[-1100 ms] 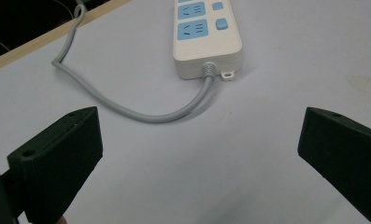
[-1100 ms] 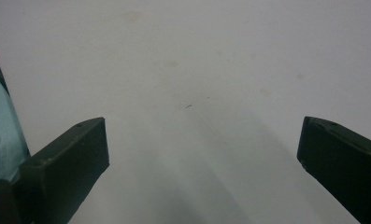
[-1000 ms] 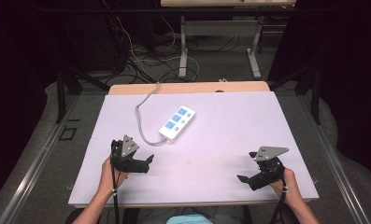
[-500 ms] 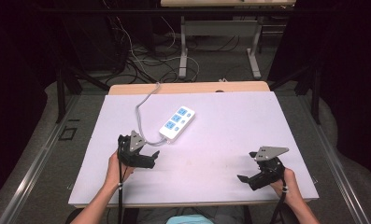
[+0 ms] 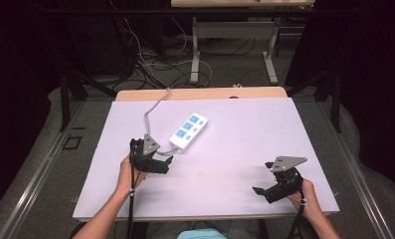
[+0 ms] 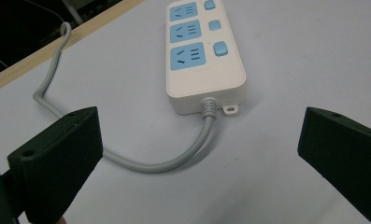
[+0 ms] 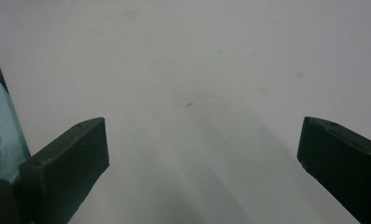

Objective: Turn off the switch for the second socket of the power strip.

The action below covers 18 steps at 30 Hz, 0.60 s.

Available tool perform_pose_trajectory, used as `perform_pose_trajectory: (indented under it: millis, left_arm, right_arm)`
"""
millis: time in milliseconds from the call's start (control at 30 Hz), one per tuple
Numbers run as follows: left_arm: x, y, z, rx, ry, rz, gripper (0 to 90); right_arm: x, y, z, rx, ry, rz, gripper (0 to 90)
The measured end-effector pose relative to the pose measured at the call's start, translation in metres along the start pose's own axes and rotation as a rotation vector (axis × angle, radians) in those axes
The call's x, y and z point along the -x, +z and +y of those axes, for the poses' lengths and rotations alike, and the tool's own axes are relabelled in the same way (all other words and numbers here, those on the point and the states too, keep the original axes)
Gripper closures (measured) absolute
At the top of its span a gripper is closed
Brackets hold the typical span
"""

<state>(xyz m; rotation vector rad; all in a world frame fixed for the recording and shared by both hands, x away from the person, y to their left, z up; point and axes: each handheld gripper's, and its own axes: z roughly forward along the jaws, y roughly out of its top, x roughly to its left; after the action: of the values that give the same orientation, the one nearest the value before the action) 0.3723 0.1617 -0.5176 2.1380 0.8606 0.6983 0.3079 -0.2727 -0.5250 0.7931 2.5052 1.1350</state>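
High view: power strip (image 5: 188, 131) on white table (image 5: 245, 129), dark cabled floor behind; both grippers' jaws wide.

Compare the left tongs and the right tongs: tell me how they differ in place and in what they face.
The left tongs sit close to the power strip, at its cord end; the right tongs lie far from it, near the table's front right edge. The left tongs face the strip and its cord; the right tongs face bare table. Both stand wide open and hold nothing, each in a hand, with a grey plate on top.
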Motion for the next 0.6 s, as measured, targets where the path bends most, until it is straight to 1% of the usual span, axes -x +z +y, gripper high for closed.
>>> perform_pose_trajectory:
  millis: [33,100,133,167,200,233,267,300,367,433,500,533,567,600]
  left_arm:
    - [-0.001,0.001,0.001,-0.004,0.005,-0.003,0.1]
    - [0.0,0.003,0.002,-0.001,-0.002,-0.006,0.2]
    - [-0.001,0.003,0.003,-0.007,0.005,-0.011,0.2]
    - [0.0,0.005,0.004,-0.002,0.001,-0.008,0.2]
    - [-0.001,0.005,0.005,-0.005,0.01,-0.009,0.2]
    - [-0.001,0.006,0.005,-0.001,0.005,-0.011,0.2]
    - [-0.001,0.007,0.006,-0.002,0.011,-0.012,0.2]
    - [-0.001,0.008,0.007,-0.004,0.002,-0.015,0.2]
    - [-0.001,0.01,0.008,-0.003,0.007,-0.015,0.2]
    - [-0.001,0.012,0.01,-0.006,0.0,-0.024,0.2]
    - [-0.002,0.014,0.012,-0.005,0.009,-0.025,0.1]
    - [-0.001,0.015,0.012,-0.002,-0.005,-0.027,0.1]
    - [-0.002,0.016,0.013,-0.002,0.001,-0.028,0.1]
    - [-0.002,0.016,0.014,-0.003,-0.002,-0.028,0.2]
  right_arm:
    - [0.0,0.0,0.0,0.004,0.0,-0.004,1.7]
    - [-0.001,0.0,0.0,0.004,-0.001,-0.009,1.7]
    - [-0.001,0.0,0.0,0.004,-0.001,-0.009,1.7]
    - [-0.001,0.0,0.0,0.001,-0.003,-0.011,1.7]
    - [-0.001,0.0,0.0,0.007,-0.003,-0.019,1.7]
    - [-0.001,0.0,0.0,0.007,-0.003,-0.019,1.7]
    - [-0.001,0.0,0.0,0.002,-0.005,-0.021,1.7]
    - [-0.001,0.0,0.0,-0.006,0.0,-0.003,1.7]
    - [0.0,0.0,0.0,-0.004,0.0,-0.004,1.7]
    - [0.0,0.001,0.001,-0.005,-0.007,-0.007,1.7]
    - [0.0,0.001,0.0,-0.003,-0.001,-0.01,1.7]
    - [0.0,0.001,0.0,-0.003,-0.001,-0.01,1.7]
    - [0.0,0.001,0.001,-0.007,-0.004,-0.006,1.7]
    - [-0.001,0.001,0.0,-0.002,-0.002,-0.012,1.7]
